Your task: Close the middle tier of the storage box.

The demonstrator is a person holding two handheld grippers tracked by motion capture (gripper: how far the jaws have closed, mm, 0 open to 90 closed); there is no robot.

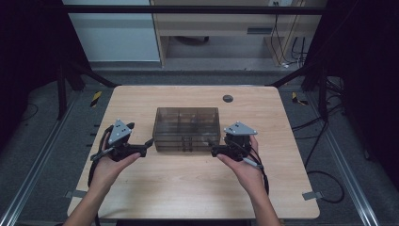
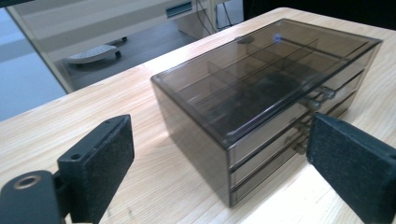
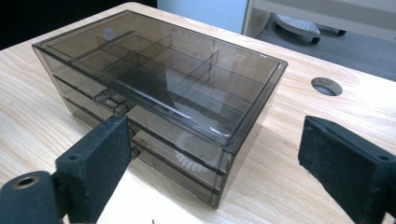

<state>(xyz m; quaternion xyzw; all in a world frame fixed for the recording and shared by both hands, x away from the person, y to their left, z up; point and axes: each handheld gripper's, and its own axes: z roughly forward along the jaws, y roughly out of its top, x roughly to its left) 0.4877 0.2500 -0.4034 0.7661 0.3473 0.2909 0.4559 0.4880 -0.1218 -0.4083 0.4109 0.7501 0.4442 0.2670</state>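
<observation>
While both hands hover at the near corners of the box point(image 1: 187, 128), nothing is gripped: the left gripper point(image 1: 148, 142) has its jaws spread wide with only bare table point(image 1: 188, 188) between them, and the right gripper point(image 1: 215, 150) stands just as wide and just as empty. The box sits mid-table, its drawer fronts facing the person, a gripper just off each front corner.

To my eye the job is one of the drawers, and the small knobs point(image 2: 312, 103) down the middle of the front are the way in. I'd bring one gripper round to the front, level with a knob, close on it squarely, and pull straight out. The other could brace the case from the side, since a light plastic box would likely slide on smooth wood.

The box is smoky, see-through plastic, hard and glossy, rectangular with a lipped lid; thin dividers cut its top tier into compartments, and three shallow drawers stack below. The pads point(image 3: 95, 161) are black, flat and grainy, like dense foam. The table is pale wood grain with rounded corners and a round cable hole point(image 3: 326, 86) behind the box
</observation>
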